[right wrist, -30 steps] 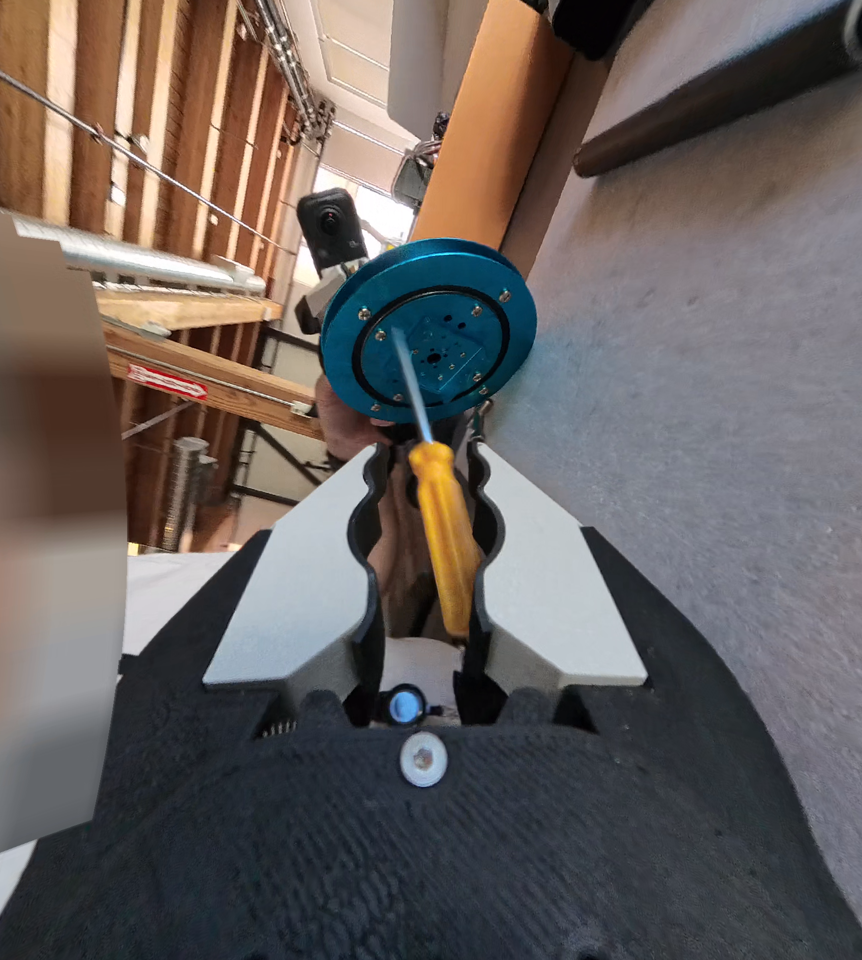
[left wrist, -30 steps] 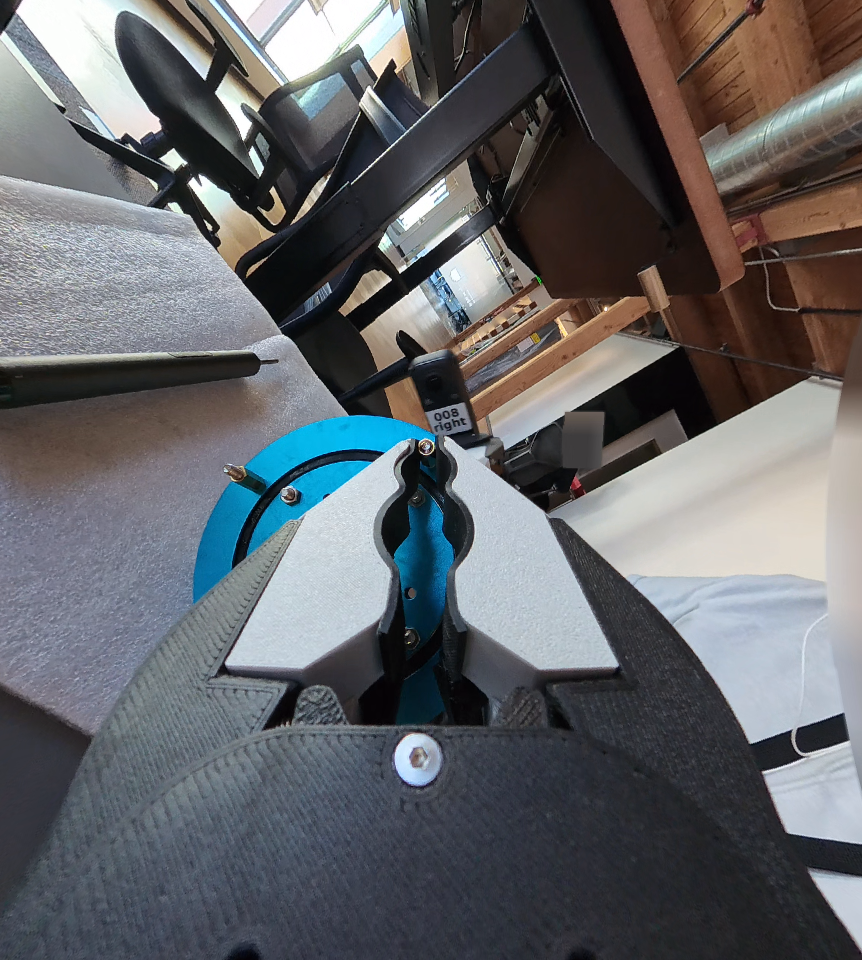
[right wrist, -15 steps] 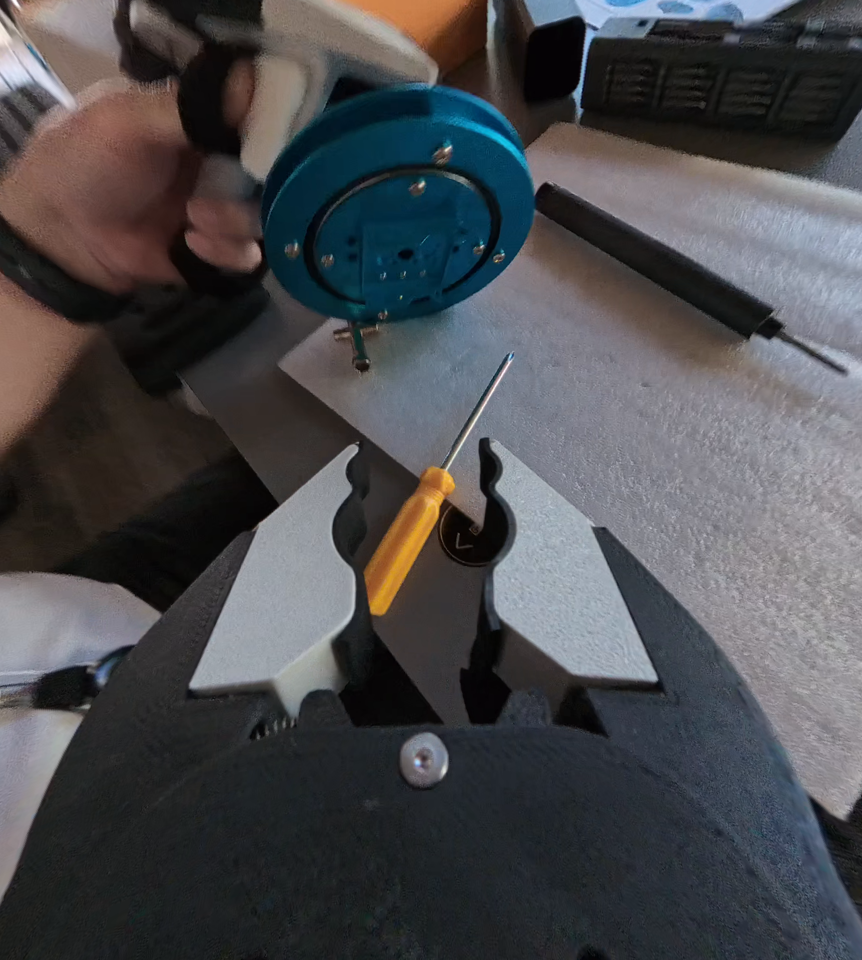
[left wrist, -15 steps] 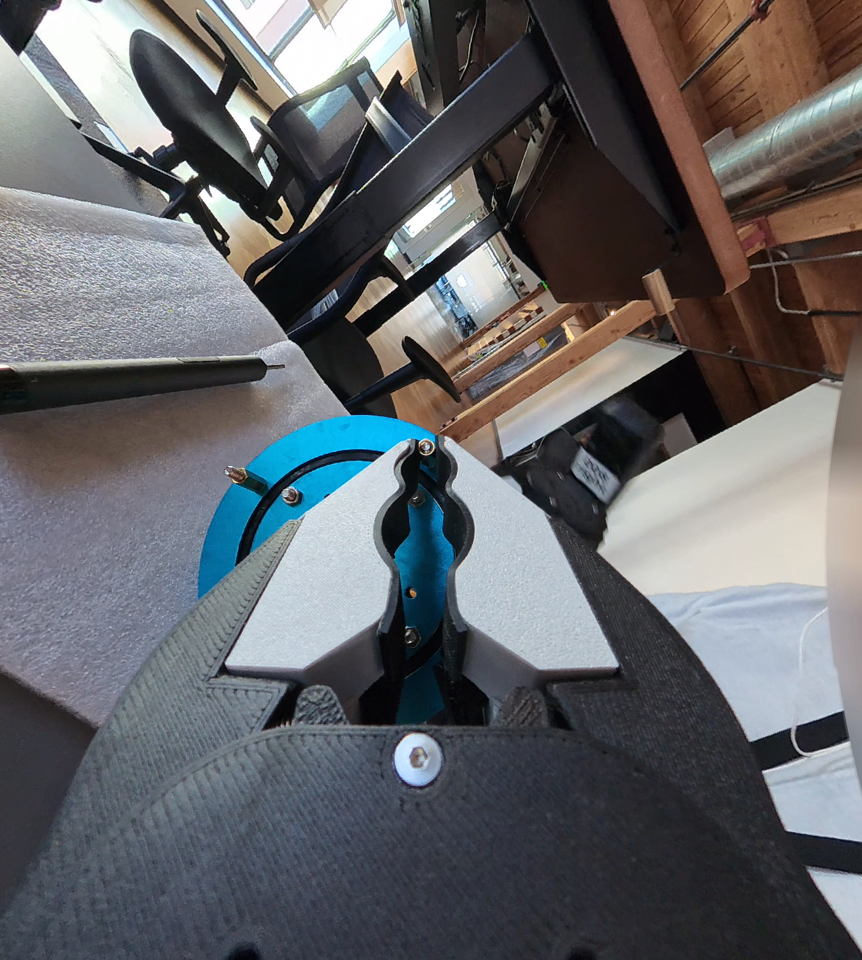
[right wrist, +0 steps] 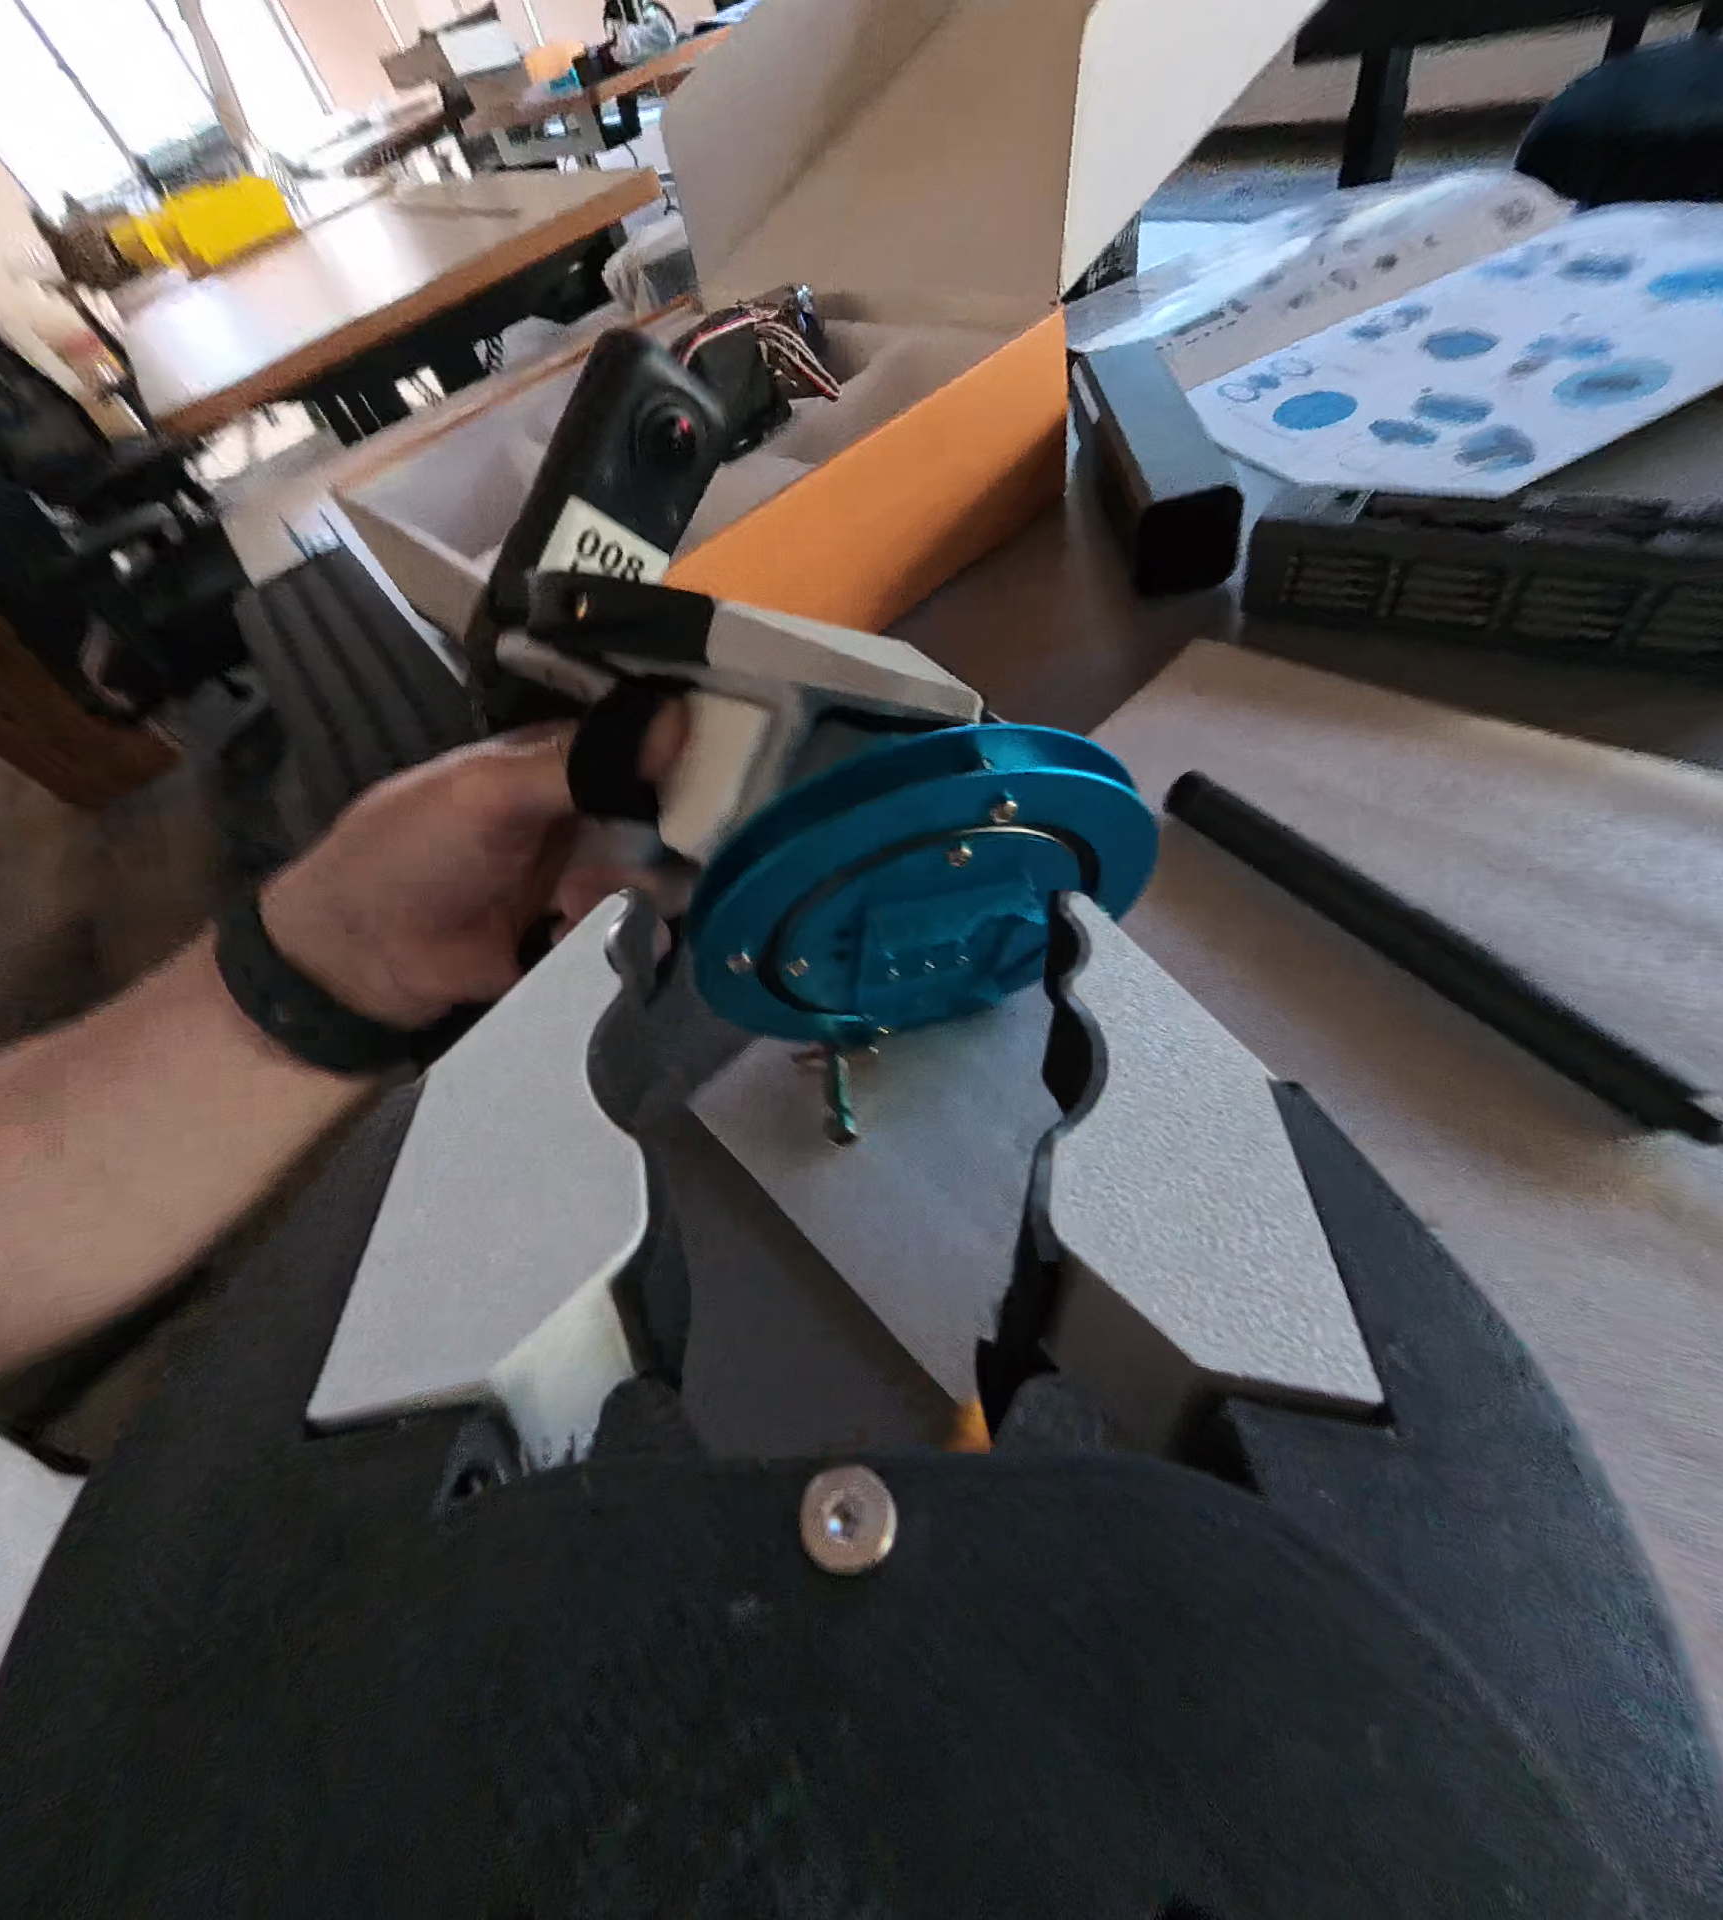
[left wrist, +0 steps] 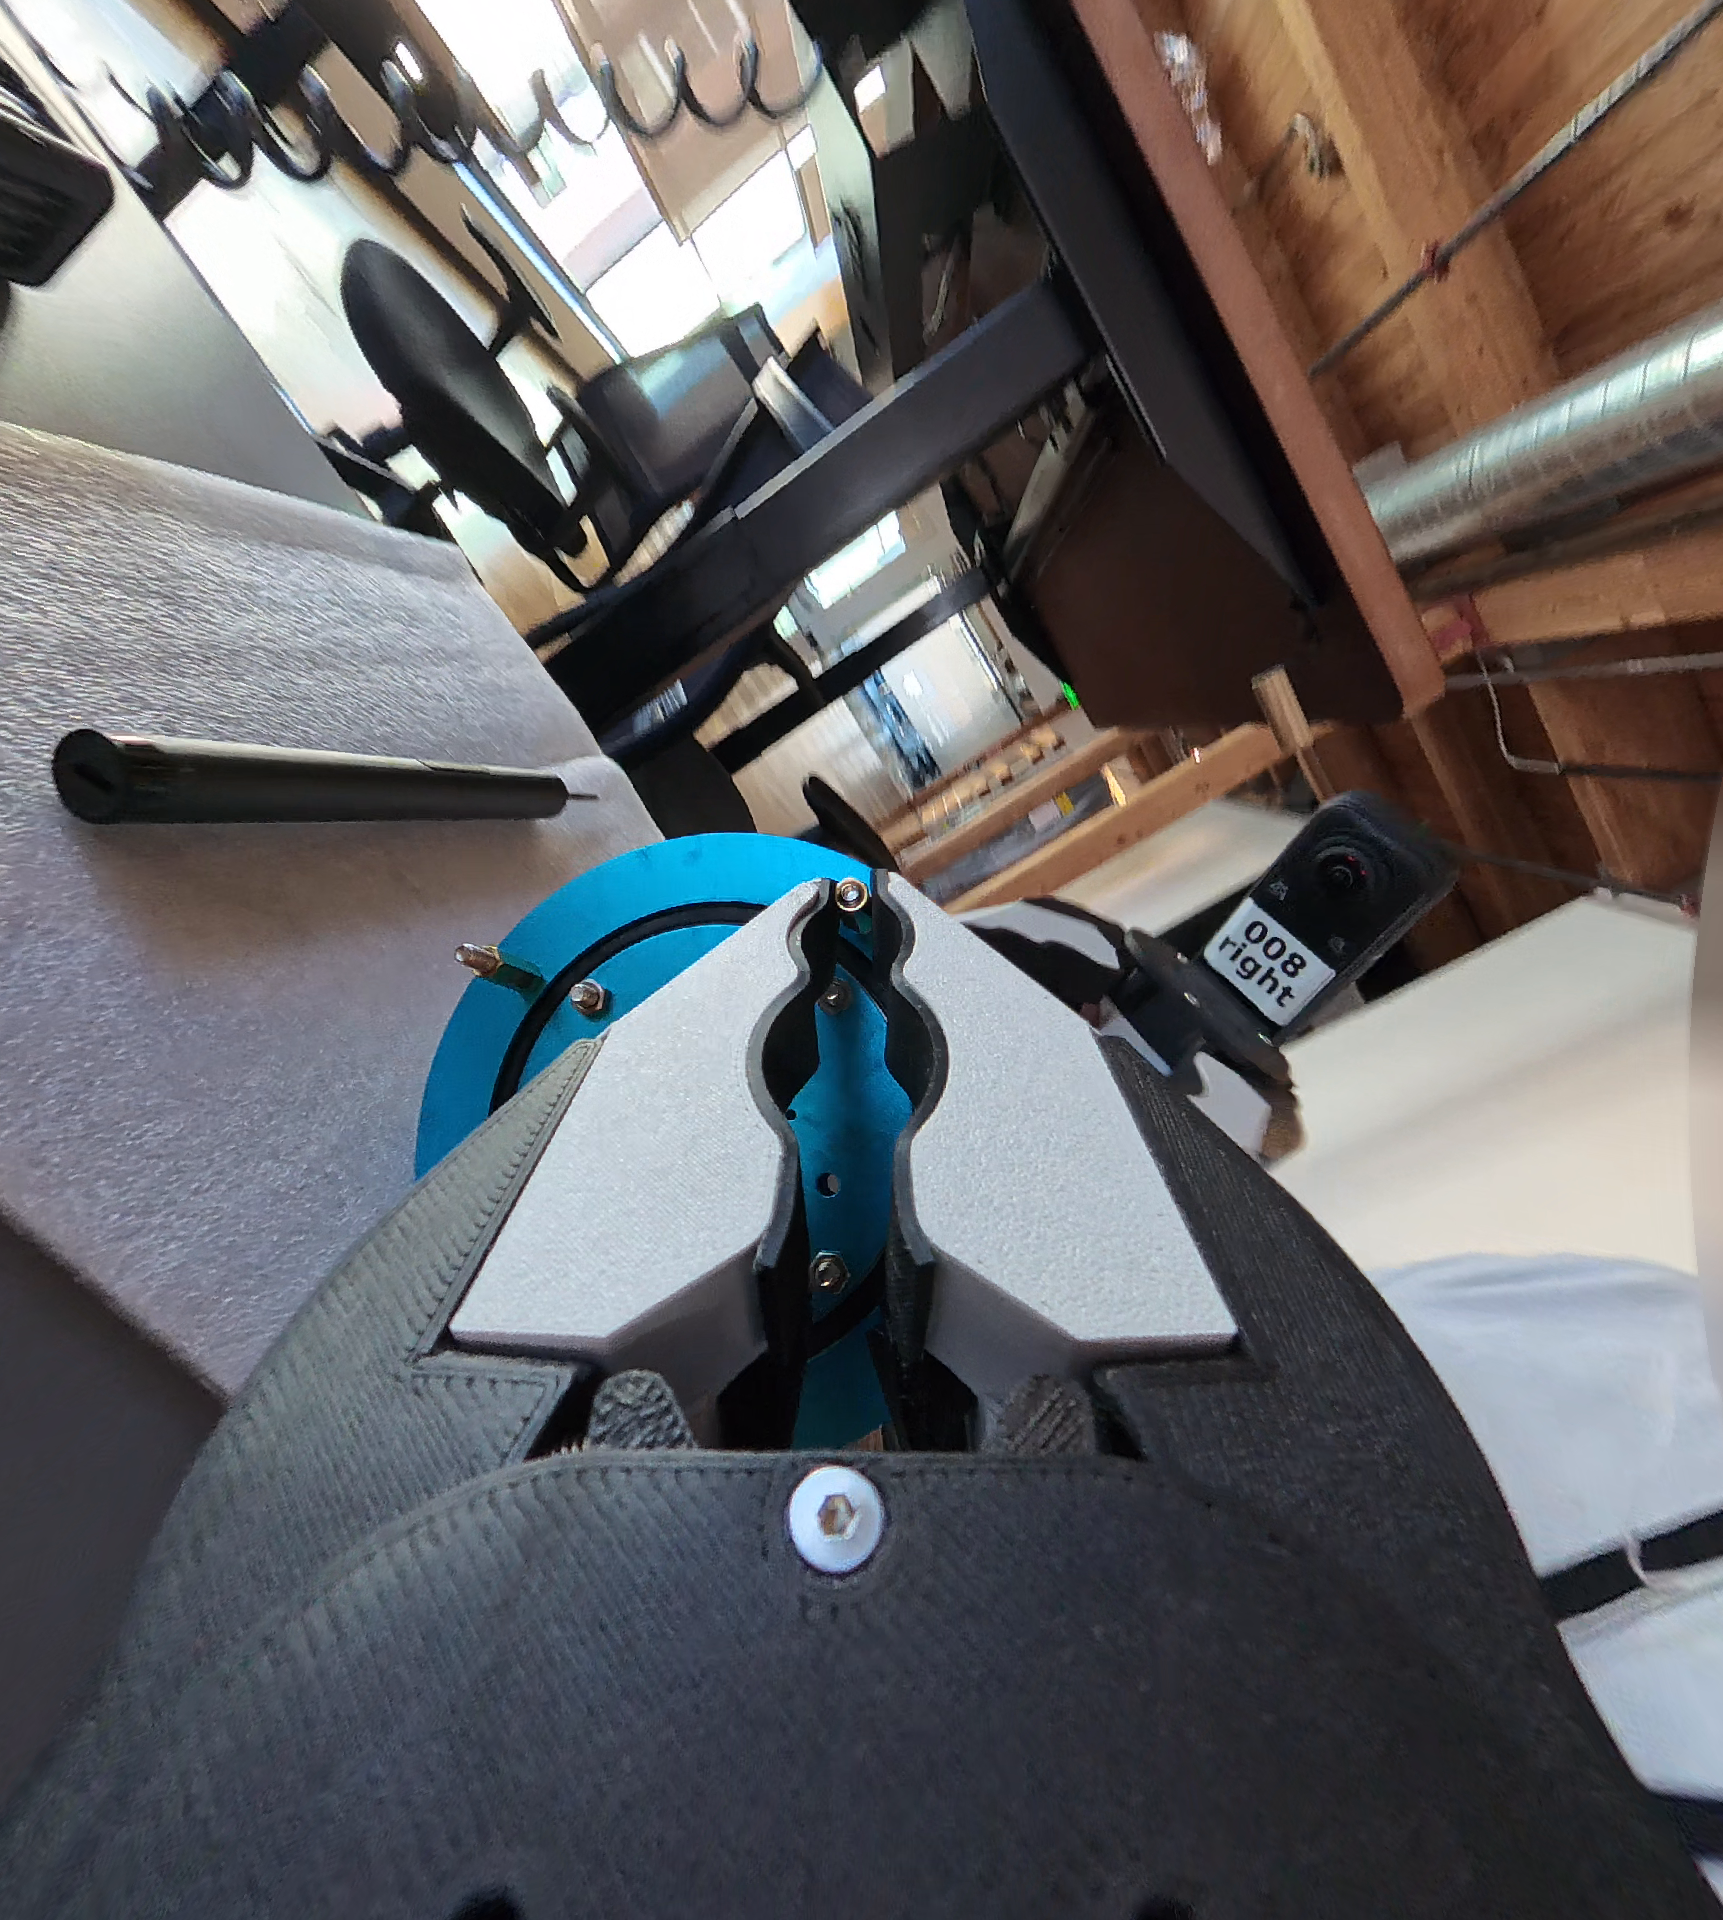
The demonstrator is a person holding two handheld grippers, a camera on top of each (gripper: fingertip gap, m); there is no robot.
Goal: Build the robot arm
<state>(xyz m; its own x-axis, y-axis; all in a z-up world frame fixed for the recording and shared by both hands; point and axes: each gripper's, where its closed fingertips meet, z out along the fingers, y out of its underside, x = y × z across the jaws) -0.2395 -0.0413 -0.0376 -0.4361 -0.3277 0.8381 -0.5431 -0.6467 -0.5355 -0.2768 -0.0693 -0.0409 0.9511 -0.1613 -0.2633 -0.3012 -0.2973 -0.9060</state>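
My left gripper [left wrist: 852, 896] is shut on a round blue metal disc [left wrist: 691, 883] with small screws and a brass standoff, holding it on edge over the front corner of a grey foam mat [left wrist: 161, 987]. In the right wrist view the disc [right wrist: 919, 883] shows face-on, with a hand holding the left gripper [right wrist: 805, 665] behind it. My right gripper [right wrist: 846, 914] is open wide and empty, just in front of the disc. Only the orange end of a screwdriver [right wrist: 966, 1425] shows, low at the base of its right finger. A black pen-shaped driver [right wrist: 1439, 956] lies on the mat.
An open cardboard box [right wrist: 888, 499] with an orange side stands behind the mat. To its right are a black case [right wrist: 1522, 603] and a printed sheet with blue pictures [right wrist: 1511, 343]. Office chairs [left wrist: 441, 384] and desks stand beyond the table edge. My hands' fingertips stand some 5 centimetres from each other. My right gripper's tips are some 12 centimetres from the black pen-shaped driver [right wrist: 1439, 956]. Seen from the left wrist view [left wrist: 455, 794] as well.
My right gripper opened and let go of the orange screwdriver, then swung down toward the mat. The screwdriver is now almost out of sight. My left gripper kept hold of the blue disc.
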